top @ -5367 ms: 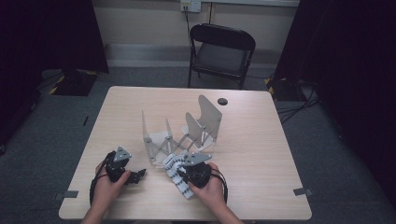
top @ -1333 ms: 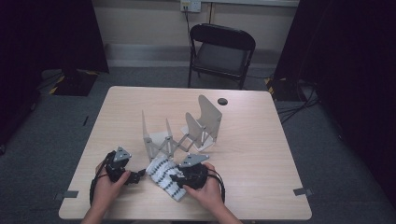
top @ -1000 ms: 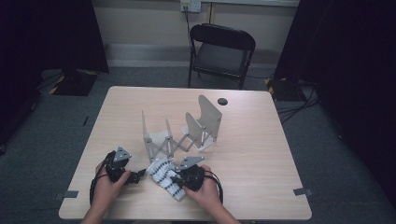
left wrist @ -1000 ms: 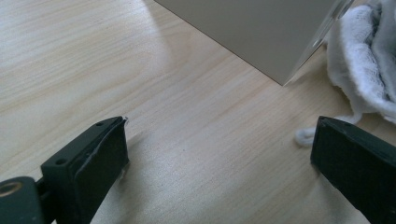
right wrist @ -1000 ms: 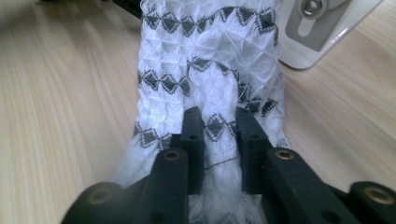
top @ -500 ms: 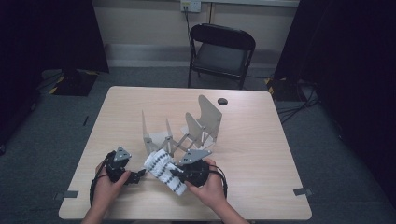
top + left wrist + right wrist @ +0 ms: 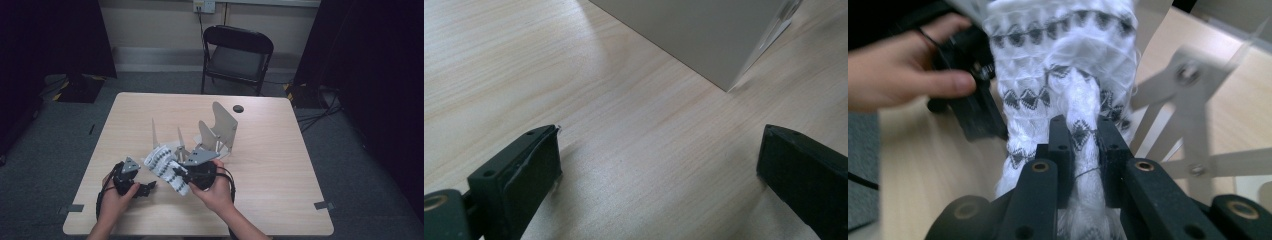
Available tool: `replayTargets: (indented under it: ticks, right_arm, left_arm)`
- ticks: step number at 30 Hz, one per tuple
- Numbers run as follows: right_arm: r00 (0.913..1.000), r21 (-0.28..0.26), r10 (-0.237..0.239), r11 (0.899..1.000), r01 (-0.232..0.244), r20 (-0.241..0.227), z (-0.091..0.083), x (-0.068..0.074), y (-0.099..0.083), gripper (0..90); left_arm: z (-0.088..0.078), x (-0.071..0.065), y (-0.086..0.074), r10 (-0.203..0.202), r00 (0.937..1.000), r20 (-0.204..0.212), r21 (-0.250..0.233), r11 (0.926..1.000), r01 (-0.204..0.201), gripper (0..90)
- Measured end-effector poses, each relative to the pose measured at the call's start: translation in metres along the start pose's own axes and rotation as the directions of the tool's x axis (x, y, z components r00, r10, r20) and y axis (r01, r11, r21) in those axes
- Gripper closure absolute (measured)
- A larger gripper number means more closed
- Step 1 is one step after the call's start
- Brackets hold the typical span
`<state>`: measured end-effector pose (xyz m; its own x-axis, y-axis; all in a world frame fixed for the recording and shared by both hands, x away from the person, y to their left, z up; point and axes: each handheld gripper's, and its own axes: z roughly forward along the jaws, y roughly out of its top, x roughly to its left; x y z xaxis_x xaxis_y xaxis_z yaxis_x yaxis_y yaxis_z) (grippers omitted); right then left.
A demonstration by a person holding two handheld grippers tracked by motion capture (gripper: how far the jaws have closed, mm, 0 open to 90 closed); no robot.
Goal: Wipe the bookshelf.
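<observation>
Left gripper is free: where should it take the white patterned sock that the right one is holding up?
Grip the white knitted sock with black diamond pattern at its loose upper end, coming from the left gripper's side. The right gripper pinches the other end, leaving that part hanging free by the metal rack.

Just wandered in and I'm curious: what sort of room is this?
Probably a lab or studio set up for recording: dark curtains at the sides, one wooden table on grey carpet, and a folding chair by a wall socket.

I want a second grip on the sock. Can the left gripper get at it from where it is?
Probably yes. The left gripper rests open on the table, and the sock, pinched in the right gripper, hangs just beside it with nothing between.
</observation>
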<state>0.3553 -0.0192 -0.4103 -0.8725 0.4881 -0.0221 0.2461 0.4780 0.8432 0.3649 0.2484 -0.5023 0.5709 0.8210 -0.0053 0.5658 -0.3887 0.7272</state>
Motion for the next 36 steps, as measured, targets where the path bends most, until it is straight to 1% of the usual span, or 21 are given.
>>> replayTargets:
  ticks: [1, 3, 4, 5, 6, 7, 8, 10, 12, 15, 17, 20, 24, 28, 33, 36]
  right_arm:
    - [1.0000, 0.017, 0.004, 1.000, -0.003, -0.007, 0.006, 0.000, -0.004, 81.0]
    - [0.9999, 0.022, 0.000, 1.000, 0.001, -0.012, 0.013, 0.002, -0.011, 80.9]
    - [0.9998, 0.046, 0.008, 0.999, -0.007, -0.018, 0.017, 0.003, -0.014, 80.9]
    - [0.9999, 0.065, -0.003, 0.998, 0.003, -0.013, 0.021, 0.004, -0.018, 80.9]
    - [0.9999, 0.079, -0.010, 0.997, 0.011, -0.012, 0.023, 0.005, -0.021, 80.9]
    - [0.9998, 0.093, -0.011, 0.996, 0.013, -0.018, 0.026, 0.006, -0.025, 80.9]
    - [0.9997, 0.102, -0.013, 0.995, 0.015, -0.018, 0.028, 0.007, -0.028, 80.8]
    - [0.9997, 0.118, -0.009, 0.993, 0.012, -0.021, 0.031, 0.008, -0.034, 80.8]
    - [0.9998, 0.127, -0.006, 0.992, 0.009, -0.020, 0.034, 0.008, -0.039, 80.7]
    - [0.9997, 0.155, 0.000, 0.988, 0.004, -0.025, 0.037, 0.009, -0.047, 80.6]
    - [0.9996, 0.166, 0.012, 0.986, -0.007, -0.026, 0.038, 0.009, -0.053, 80.5]
    - [0.9991, 0.167, 0.030, 0.986, -0.024, -0.031, 0.036, 0.007, -0.059, 80.5]
    - [0.9979, 0.180, 0.056, 0.982, -0.049, -0.032, 0.031, 0.004, -0.068, 80.3]
    - [0.9968, 0.175, 0.073, 0.982, -0.067, -0.032, 0.024, 0.002, -0.073, 80.3]
    - [0.9971, 0.147, 0.074, 0.987, -0.070, -0.021, 0.012, 0.001, -0.068, 80.3]
    - [0.9976, 0.110, 0.068, 0.992, -0.066, -0.017, 0.002, 0.001, -0.057, 80.4]
  left_arm:
    - [0.000, 0.000, 0.000, -0.005, 1.0000, 0.002, -0.001, 1.0000, 0.005, 3.5]
    - [0.000, 0.000, 0.000, 0.007, 1.0000, 0.000, 0.005, 1.0000, -0.007, 3.5]
    - [0.000, 0.001, 0.000, 0.008, 1.0000, 0.000, 0.005, 1.0000, -0.008, 3.5]
    - [0.000, 0.000, 0.000, 0.003, 1.0000, 0.001, 0.005, 1.0000, -0.003, 3.5]
    - [0.000, 0.000, 0.000, 0.007, 1.0000, 0.000, 0.006, 1.0000, -0.007, 3.5]
    - [0.000, 0.000, 0.000, -0.004, 1.0000, 0.000, 0.000, 1.0000, 0.004, 3.5]
    - [0.000, 0.000, 0.000, -0.006, 1.0000, 0.001, -0.001, 1.0000, 0.006, 3.5]
    - [0.000, 0.000, 0.000, 0.005, 1.0000, 0.001, 0.005, 1.0000, -0.005, 3.5]
    - [0.000, 0.000, 0.000, 0.006, 1.0000, 0.001, 0.005, 1.0000, -0.006, 3.5]
    - [0.000, 0.000, 0.000, 0.006, 1.0000, 0.001, 0.005, 1.0000, -0.006, 3.5]
    - [0.000, 0.000, 0.000, 0.006, 1.0000, 0.001, 0.005, 1.0000, -0.006, 3.5]
    - [0.000, 0.000, 0.000, 0.003, 1.0000, 0.001, 0.005, 1.0000, -0.003, 3.5]
    - [0.000, 0.000, 0.000, 0.007, 1.0000, 0.002, 0.005, 1.0000, -0.007, 3.5]
    - [0.000, 0.000, 0.000, 0.003, 1.0000, 0.001, 0.005, 1.0000, -0.003, 3.5]
    - [0.000, 0.000, 0.000, 0.006, 1.0000, 0.001, 0.005, 1.0000, -0.006, 3.5]
    - [0.000, 0.000, 0.000, 0.007, 1.0000, 0.001, 0.005, 1.0000, -0.007, 3.5]
